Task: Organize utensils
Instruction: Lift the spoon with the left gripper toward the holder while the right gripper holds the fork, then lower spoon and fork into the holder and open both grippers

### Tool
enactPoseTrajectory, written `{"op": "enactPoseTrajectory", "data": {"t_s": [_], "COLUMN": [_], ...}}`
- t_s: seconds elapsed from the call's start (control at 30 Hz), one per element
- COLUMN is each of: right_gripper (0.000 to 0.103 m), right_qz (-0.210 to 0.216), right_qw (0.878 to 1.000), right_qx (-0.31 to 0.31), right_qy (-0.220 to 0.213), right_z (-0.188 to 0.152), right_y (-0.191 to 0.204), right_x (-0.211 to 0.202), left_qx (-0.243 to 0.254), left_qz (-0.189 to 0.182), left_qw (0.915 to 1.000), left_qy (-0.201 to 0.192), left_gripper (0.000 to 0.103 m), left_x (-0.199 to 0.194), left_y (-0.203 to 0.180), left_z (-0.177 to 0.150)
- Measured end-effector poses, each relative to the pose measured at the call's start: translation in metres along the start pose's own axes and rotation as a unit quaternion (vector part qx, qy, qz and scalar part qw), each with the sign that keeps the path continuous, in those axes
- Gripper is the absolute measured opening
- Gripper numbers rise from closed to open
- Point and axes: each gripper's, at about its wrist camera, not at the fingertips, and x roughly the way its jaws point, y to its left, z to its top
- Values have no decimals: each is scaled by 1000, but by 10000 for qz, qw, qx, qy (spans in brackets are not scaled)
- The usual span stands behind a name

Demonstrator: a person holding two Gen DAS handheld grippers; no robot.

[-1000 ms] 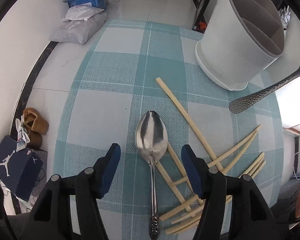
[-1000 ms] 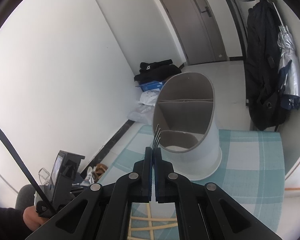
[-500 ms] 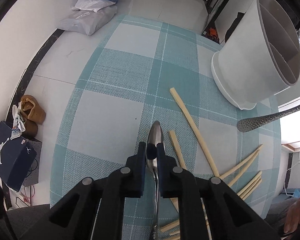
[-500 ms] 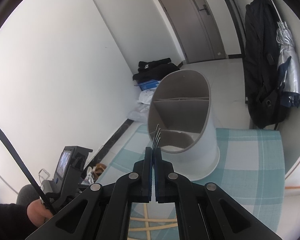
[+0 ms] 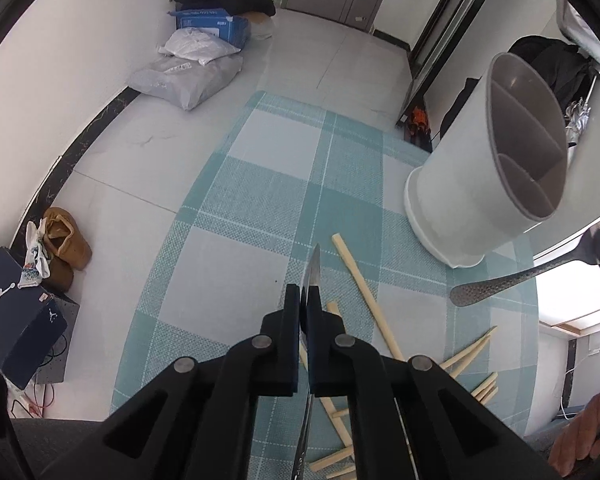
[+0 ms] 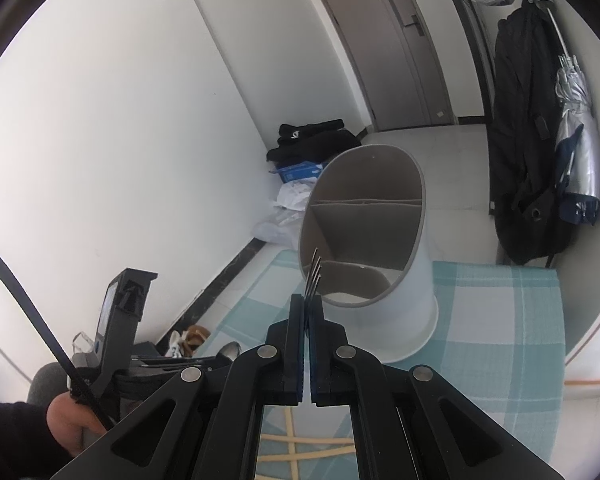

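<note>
My left gripper is shut on a steel spoon, held edge-on above the teal checked mat; the bowl pokes out past the fingertips. My right gripper is shut on a fork, tines pointing at the near compartment of the white divided utensil holder. The holder also shows in the left wrist view, with the fork's hammered handle to its right. Several wooden chopsticks lie scattered on the mat.
The mat covers a small table beside a white wall. On the floor are brown shoes, a blue shoe box and bags. A black coat and umbrella hang at right. The left gripper's body is at lower left.
My left gripper closed on the spoon and lifted it off the mat, turning it edge-on. My right gripper with the fork stayed near the holder, shifting slightly.
</note>
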Motion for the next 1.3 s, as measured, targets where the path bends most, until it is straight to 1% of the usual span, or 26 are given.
{"op": "enactPoseTrajectory", "data": {"t_s": [0.03, 0.13, 0.17, 0.27, 0.4, 0.5, 0.53, 0.7, 0.77, 0.87, 1.03, 1.1, 1.23, 1.3], "right_gripper": [1, 1, 1, 1, 1, 1, 1, 1, 1, 1, 1, 1, 1, 1], "right_qz": [-3, 12, 18, 25, 14, -39, -68, -159, -215, -265, -257, -246, -255, -267], "right_qw": [10000, 10000, 10000, 10000, 9996, 9994, 9994, 9987, 9983, 9976, 9964, 9960, 9962, 9965], "right_qx": [-21, -46, -36, 54, 263, 321, 310, 279, 219, 132, 107, 69, 11, 50], "right_qy": [-9, -32, -35, -38, -98, -127, -159, -399, -492, -624, -806, -858, -835, -785], "right_z": [0, 0, -1, 0, 1, 4, 5, 25, 38, 63, 107, 122, 146, 151], "right_y": [1, 4, 4, 5, 3, 4, 6, 11, 12, 15, 10, 9, 3, -2], "right_x": [-1, -5, -7, -11, -21, -27, -30, -54, -63, -74, -79, -77, -61, -52], "left_qx": [12, 90, 122, 170, 337, 454, 497, 556, 510, 462, 584, 644, 833, 924], "left_qz": [-38, -334, -411, -834, -1225, -1475, -1540, -1729, -1894, -2028, -2094, -2125, -2181, -2232], "left_qw": [9999, 9977, 9963, 9894, 9778, 9670, 9622, 9455, 9393, 9309, 9164, 9115, 9062, 9034], "left_qy": [-113, -577, -740, -1174, -1667, -2028, -2192, -2704, -2816, -3003, -3361, -3463, -3525, -3543], "left_gripper": [0, 0, 0, 0, 0, 0, 0, 0, 0, 0, 0, 0, 0, 0], "left_x": [-6, -29, -38, -61, -89, -105, -110, -124, -127, -131, -131, -127, -110, -100], "left_y": [-3, -14, -17, -24, -37, -46, -50, -58, -59, -65, -77, -80, -93, -98], "left_z": [1, 4, 6, 10, 18, 26, 30, 53, 64, 82, 110, 113, 131, 137]}}
